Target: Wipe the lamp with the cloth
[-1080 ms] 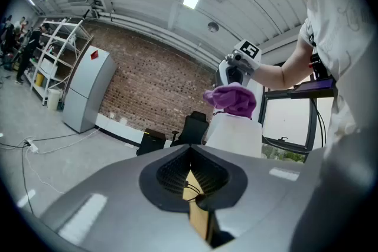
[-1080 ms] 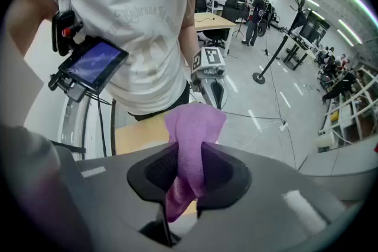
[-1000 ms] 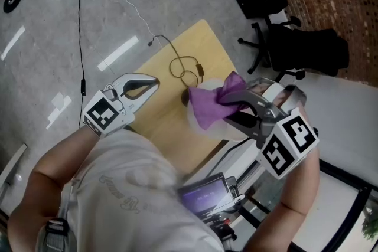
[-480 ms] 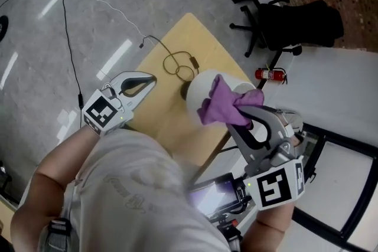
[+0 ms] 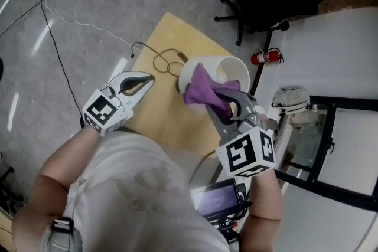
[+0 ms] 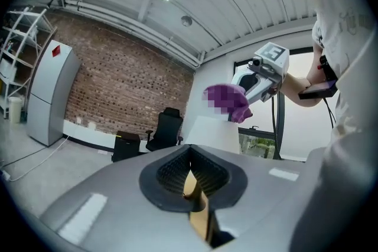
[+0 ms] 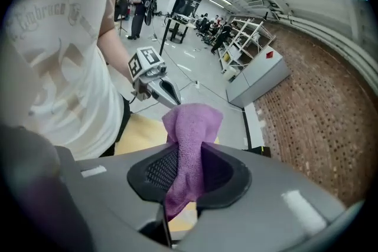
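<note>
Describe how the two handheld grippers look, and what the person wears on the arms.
Both the left gripper and right gripper have light grey curved jaws with black ribbed lining, each carrying a white cube printed with black square markers. The person wears a pale short-sleeved T-shirt; the forearms are bare.

Left tool (image 5: 152, 77), right tool (image 5: 225, 95): grey (marker cubes (image 5: 104, 113)).
</note>
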Action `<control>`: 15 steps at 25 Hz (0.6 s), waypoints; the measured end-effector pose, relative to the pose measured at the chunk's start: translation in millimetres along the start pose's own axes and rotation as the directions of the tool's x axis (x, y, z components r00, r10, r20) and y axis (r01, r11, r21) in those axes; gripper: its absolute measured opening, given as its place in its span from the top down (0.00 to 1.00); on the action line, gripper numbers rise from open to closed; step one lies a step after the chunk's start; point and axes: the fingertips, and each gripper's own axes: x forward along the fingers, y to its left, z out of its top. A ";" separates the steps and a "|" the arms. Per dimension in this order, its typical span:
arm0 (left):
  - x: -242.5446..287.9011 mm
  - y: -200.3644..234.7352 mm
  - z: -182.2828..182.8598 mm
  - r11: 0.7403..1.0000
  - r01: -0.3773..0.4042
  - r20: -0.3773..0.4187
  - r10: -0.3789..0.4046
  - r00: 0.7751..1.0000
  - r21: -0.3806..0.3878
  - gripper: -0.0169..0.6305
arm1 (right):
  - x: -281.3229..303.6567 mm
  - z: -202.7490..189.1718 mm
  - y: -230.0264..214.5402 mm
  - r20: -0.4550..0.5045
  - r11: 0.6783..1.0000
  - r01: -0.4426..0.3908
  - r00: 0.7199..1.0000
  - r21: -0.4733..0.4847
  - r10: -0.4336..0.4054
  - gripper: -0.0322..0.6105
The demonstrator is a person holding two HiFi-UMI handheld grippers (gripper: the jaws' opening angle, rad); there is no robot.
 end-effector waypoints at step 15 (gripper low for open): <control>-97.8 -40.8 -3.3 0.996 -0.066 -0.088 0.070 0.994 0.053 0.97 | 67.4 -41.5 17.7 -0.311 0.823 0.248 0.840 -0.511 -0.446 0.79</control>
